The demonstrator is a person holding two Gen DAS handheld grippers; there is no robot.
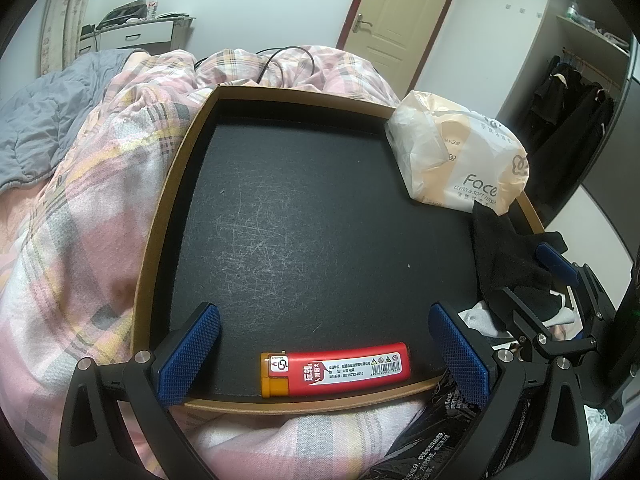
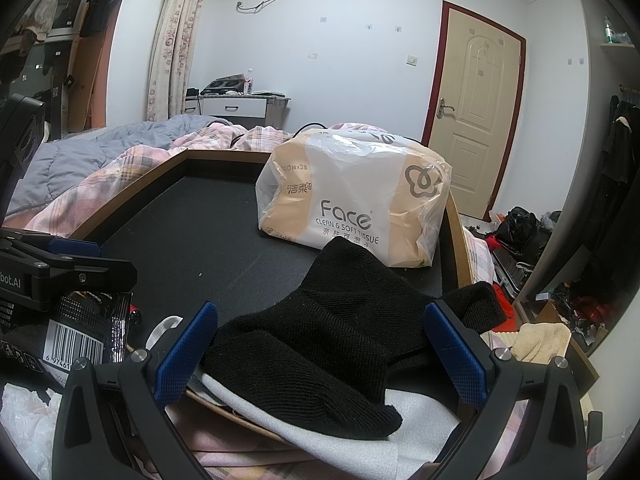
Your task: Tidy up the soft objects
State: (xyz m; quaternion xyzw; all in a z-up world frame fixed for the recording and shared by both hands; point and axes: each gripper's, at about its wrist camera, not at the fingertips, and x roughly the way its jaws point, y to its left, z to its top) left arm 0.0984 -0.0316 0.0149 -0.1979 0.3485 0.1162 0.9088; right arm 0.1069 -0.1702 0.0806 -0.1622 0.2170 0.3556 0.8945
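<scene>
knit cloth sock (image 2: 320, 332); glossy plastic tissue pack (image 2: 356, 196)

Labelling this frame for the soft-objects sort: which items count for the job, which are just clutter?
Job:
- black sock, between the open right gripper fingers
- tissue pack
- white cloth
- tray

Clutter:
- red lighter, by the open left gripper
- black wrapper with barcode
- plaid quilt

Dim, even indoor light; fisheye-warped edges.
</scene>
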